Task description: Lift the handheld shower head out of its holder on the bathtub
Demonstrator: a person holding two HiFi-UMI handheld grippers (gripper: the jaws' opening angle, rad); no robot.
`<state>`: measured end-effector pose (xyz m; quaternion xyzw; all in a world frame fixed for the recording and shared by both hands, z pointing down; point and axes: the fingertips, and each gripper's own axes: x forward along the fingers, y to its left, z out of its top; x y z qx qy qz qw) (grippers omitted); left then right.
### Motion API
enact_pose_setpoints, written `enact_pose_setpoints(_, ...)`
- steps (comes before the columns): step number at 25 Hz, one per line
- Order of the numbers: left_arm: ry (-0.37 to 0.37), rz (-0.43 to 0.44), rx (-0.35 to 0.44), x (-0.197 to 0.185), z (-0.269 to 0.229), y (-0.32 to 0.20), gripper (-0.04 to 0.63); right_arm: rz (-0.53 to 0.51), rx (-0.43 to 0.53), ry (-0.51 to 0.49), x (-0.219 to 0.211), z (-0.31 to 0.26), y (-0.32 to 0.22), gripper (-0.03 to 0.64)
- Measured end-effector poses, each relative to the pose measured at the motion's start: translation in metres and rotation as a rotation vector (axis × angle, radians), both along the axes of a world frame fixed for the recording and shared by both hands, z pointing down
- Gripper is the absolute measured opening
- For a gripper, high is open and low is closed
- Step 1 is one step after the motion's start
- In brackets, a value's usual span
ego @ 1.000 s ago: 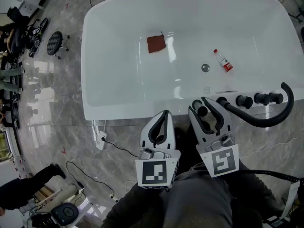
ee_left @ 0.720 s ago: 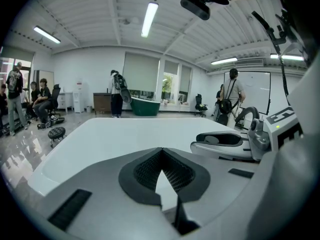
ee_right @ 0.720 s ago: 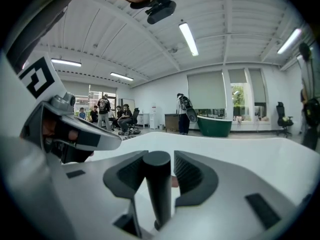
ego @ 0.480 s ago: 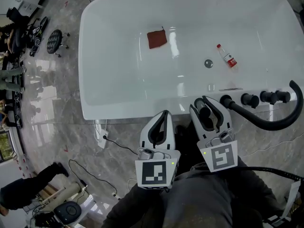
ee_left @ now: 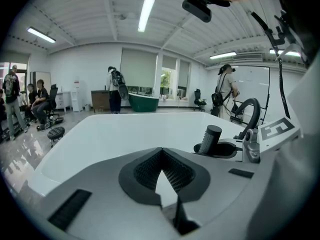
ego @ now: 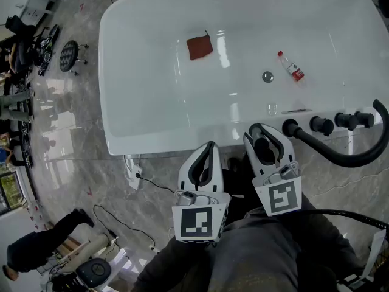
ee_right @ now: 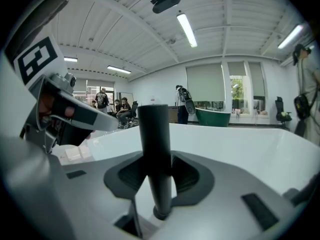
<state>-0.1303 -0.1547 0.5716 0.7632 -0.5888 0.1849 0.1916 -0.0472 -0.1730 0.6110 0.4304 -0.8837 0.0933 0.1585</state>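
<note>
The black stick-shaped handheld shower head (ego: 262, 146) stands upright between the jaws of my right gripper (ego: 262, 129), which is shut on it at the near rim of the white bathtub (ego: 121, 102). In the right gripper view the shower head (ee_right: 155, 134) fills the gap of the right gripper (ee_right: 155, 159), with a round base below it. Whether it still sits in a holder I cannot tell. My left gripper (ego: 210, 145) hangs just left of it, shut and empty, its jaws meeting in the left gripper view (ee_left: 161, 151), where the shower head (ee_left: 210, 139) shows at the right.
On the rim to the right are black knobs (ego: 320, 125) and a curved black spout (ego: 340, 154). Inside the tub lie a red cloth (ego: 199, 46), a small bottle (ego: 292, 67) and a drain (ego: 267, 76). Cables (ego: 152, 190) cross the marble floor; a person (ego: 36, 248) stands at lower left.
The head view has shifted slightly, so the tub sits a little further left. Both grippers hold their places, and the right one keeps its grip on the shower head.
</note>
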Motion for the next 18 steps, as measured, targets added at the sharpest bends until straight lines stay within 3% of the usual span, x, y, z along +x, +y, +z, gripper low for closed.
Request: enact_pose_setpoints(18,0.005,-0.014,0.024,-0.001,-0.010,-0.004,0.003,-0.020,-0.016,0.012,-0.001,0.001,-0.001,0.133)
